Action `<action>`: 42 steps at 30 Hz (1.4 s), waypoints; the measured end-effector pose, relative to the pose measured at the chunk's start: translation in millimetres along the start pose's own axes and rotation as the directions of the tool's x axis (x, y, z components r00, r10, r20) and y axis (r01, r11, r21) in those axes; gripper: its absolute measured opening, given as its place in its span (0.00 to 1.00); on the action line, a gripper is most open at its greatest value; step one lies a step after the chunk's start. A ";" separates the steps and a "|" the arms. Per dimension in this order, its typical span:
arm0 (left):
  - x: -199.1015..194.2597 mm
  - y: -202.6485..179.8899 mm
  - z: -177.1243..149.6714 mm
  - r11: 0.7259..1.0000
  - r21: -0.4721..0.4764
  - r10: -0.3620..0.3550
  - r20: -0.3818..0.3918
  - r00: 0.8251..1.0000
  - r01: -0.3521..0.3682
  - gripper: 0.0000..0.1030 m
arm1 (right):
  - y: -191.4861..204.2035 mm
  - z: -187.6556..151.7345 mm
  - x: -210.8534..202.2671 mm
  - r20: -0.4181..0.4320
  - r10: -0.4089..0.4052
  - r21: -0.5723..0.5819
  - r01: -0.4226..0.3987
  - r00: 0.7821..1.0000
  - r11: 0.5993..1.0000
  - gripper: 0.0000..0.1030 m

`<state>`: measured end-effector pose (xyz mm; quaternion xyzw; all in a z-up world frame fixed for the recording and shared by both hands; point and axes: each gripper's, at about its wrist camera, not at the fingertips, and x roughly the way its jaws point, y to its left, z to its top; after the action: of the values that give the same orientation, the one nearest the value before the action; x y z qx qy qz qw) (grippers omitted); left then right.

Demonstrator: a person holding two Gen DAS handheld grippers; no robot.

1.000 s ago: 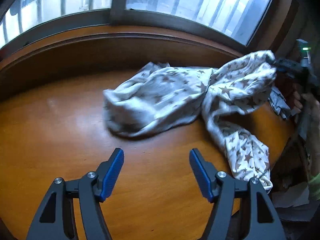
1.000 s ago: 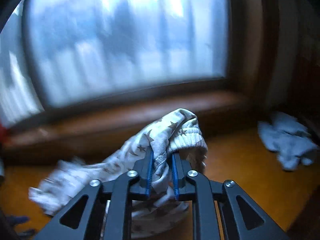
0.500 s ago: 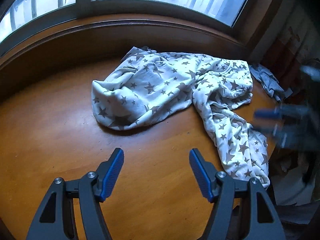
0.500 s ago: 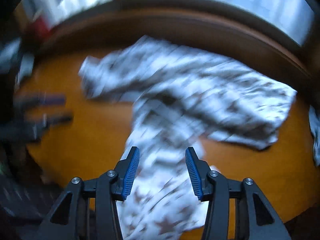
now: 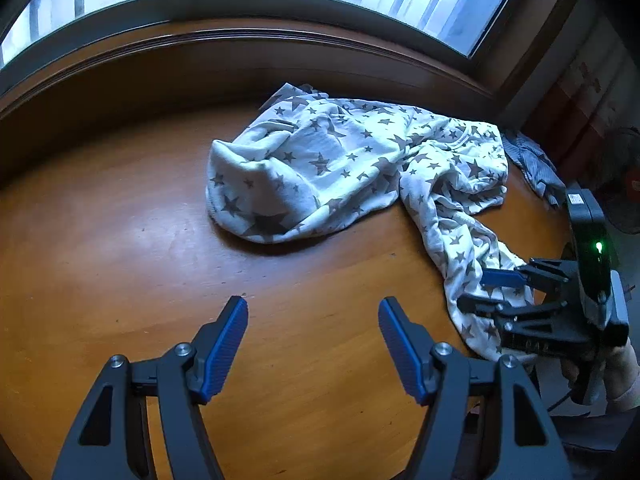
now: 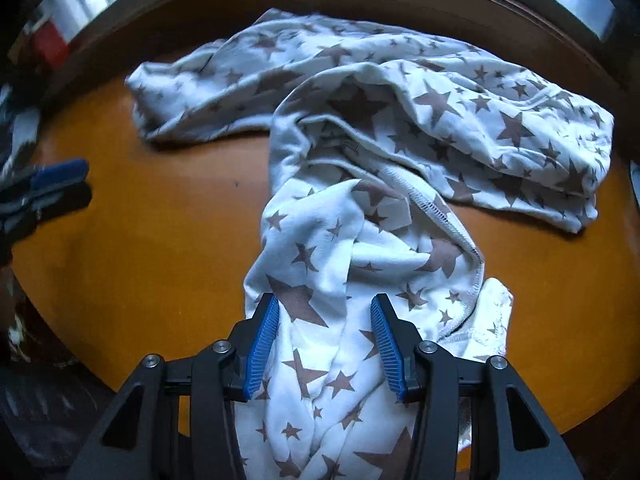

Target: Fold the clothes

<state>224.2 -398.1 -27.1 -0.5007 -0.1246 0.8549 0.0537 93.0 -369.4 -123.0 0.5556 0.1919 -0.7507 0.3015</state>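
A white garment with brown stars lies crumpled on the round wooden table, one long part trailing toward the right edge. My left gripper hangs open over bare wood, short of the garment. My right gripper points down over the trailing end of the garment. Its jaws are closing with the starred cloth between them, and the pads are not pressing on it. The left wrist view shows the right gripper at the table's right edge, over that same end. The left gripper shows blurred at the left of the right wrist view.
A wooden sill and a window run behind the table. A grey striped cloth lies at the far right by the wall. A hand holds the right gripper's handle. A red object stands by the window at left.
The right gripper let go of the lifted garment, which dropped onto the table. It then swung down to the trailing end near the right edge. The left gripper has hardly moved.
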 end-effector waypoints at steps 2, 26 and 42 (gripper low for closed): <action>-2.4 3.2 -1.1 1.000 0.003 0.001 0.004 1.000 -0.001 0.64 | 1.7 0.1 -2.1 0.032 0.011 0.025 -0.011 0.999 1.000 0.12; -76.9 96.7 -42.1 0.977 -0.183 0.131 0.110 0.985 -0.110 0.64 | 97.1 23.2 -28.8 0.195 0.291 -0.092 -0.278 0.937 0.956 0.25; -26.4 90.4 -46.2 0.979 -0.191 0.075 0.011 0.997 -0.072 0.64 | 54.6 83.4 -4.8 0.243 -0.049 -0.243 0.109 0.969 0.964 0.40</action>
<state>280.3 -483.5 -50.6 -0.5000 -0.1877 0.8450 -0.0273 70.4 -460.9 -90.0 0.4116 0.2716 -0.7918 0.3604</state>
